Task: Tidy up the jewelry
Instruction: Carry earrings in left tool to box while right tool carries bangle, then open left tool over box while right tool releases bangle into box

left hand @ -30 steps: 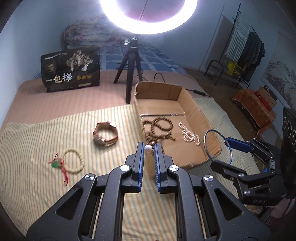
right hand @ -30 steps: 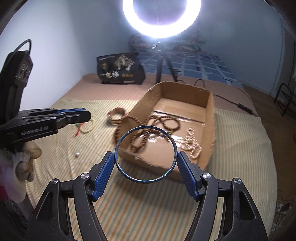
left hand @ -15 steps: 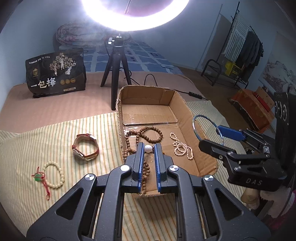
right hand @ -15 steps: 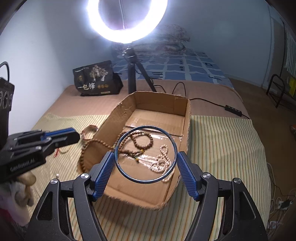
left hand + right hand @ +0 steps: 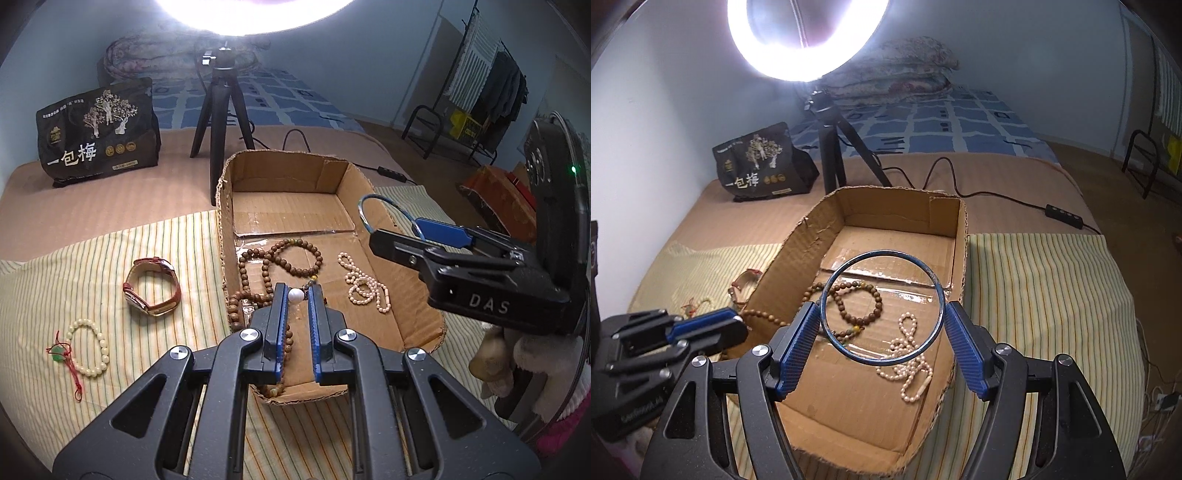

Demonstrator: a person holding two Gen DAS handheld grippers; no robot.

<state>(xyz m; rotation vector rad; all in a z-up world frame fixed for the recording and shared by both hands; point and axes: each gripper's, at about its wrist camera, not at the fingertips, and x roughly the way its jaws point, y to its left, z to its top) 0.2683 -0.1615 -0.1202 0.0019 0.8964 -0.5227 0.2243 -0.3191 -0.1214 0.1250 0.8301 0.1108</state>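
My left gripper (image 5: 295, 293) is shut on a small white pearl (image 5: 296, 294) and holds it over the near end of the cardboard box (image 5: 284, 168). My right gripper (image 5: 881, 314) is shut on a thin blue bangle (image 5: 827, 321), held over the box (image 5: 886, 218); the bangle also shows in the left wrist view (image 5: 364, 216). In the box lie brown wooden beads (image 5: 280, 264) and a pearl chain (image 5: 364, 284). A brown-strap watch (image 5: 151, 286) and a cream bead bracelet with red cord (image 5: 88, 349) lie on the striped cloth to the left.
A ring light on a black tripod (image 5: 218, 122) stands just behind the box. A black printed bag (image 5: 98, 129) sits at the back left. A power cable with a switch (image 5: 1065, 214) runs behind the box. The bed edge drops off at the right (image 5: 1134, 332).
Both grippers have moved in over the box with their loads; the box now lies directly under the left gripper's tips and the bangle.
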